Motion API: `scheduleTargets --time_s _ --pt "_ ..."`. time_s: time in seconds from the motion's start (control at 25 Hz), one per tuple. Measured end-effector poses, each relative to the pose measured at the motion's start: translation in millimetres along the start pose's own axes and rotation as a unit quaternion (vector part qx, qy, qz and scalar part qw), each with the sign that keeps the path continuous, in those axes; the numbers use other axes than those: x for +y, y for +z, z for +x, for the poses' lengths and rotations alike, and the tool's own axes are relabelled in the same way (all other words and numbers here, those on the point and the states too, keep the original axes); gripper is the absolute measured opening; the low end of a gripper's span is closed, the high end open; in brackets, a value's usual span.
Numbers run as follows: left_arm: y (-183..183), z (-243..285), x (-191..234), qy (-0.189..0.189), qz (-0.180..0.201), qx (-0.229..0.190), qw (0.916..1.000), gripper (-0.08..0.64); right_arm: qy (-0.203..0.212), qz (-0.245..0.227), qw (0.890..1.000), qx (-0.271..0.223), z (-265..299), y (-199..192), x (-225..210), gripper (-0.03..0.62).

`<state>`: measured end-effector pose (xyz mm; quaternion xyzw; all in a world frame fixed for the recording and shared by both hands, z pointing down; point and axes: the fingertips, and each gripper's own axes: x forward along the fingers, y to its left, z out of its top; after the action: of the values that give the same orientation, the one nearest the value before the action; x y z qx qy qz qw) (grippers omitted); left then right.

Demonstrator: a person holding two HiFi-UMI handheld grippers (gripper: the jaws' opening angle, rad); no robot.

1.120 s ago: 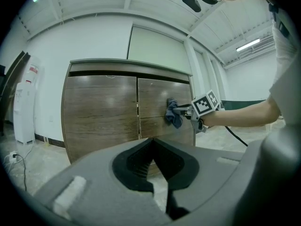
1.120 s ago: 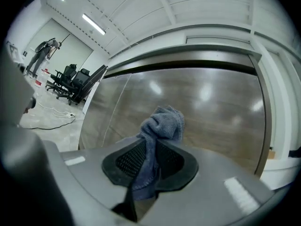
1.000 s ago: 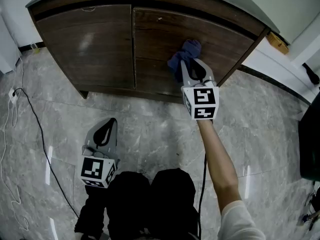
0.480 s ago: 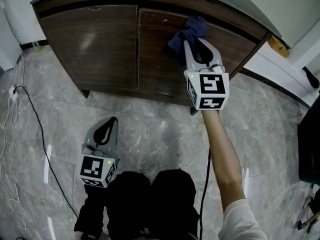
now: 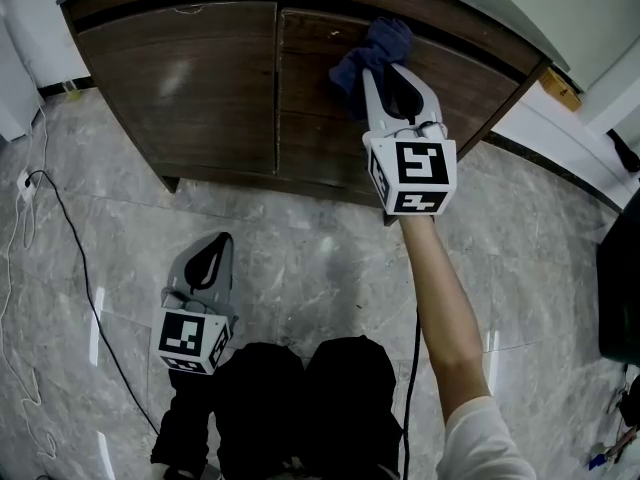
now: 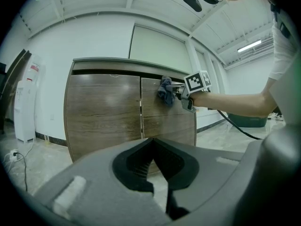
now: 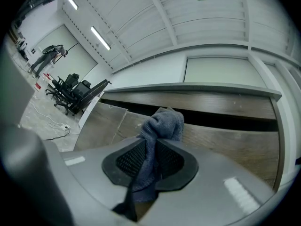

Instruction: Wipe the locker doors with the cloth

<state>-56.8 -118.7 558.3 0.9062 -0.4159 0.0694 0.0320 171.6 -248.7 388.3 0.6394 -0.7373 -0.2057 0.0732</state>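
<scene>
We are looking steeply down on a grey marble floor (image 5: 300, 258), the largest thing in the head view. At its far edge stands the brown wooden locker (image 5: 140, 6), with a left door (image 5: 180, 88) and a right door (image 5: 320, 138). Both doors are closed, with a narrow seam between them.

Our dark-trousered knees (image 5: 300, 388) show at the bottom of that view. Our bare right forearm (image 5: 440, 308) stretches from the lower right up toward the locker.

The forearm carries the right tongs (image 5: 385, 68), with their marker cube (image 5: 412, 173) facing up at us. These tongs are clenched on the blue cloth (image 5: 372, 50). In the right gripper view a fold of it runs down between the ribbed pads, and the rest bunches out past the tips. The bunched end lies against the upper part of the right door, close under the dark gap along the locker's top and well right of the seam. The left gripper view shows it in the same spot from the side.

The left tongs (image 5: 210, 263) hang low over the floor just ahead of our left knee, well apart from the locker. Their own cube (image 5: 193, 338) sits behind them. Their tips are drawn together with nothing between them.

A thin dark cable (image 5: 90, 303) trails across the left of the floor.
</scene>
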Motion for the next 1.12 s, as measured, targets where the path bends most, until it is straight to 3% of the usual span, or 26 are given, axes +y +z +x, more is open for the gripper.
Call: scheduleTargets --time_s 1.12 --pt "-21.1 -12.9 32.1 0.022 -0.004 0.021 0.9995 -0.002 0.063 0.025 0.992 0.104 -13.7 -152.8 96.1 0.074"
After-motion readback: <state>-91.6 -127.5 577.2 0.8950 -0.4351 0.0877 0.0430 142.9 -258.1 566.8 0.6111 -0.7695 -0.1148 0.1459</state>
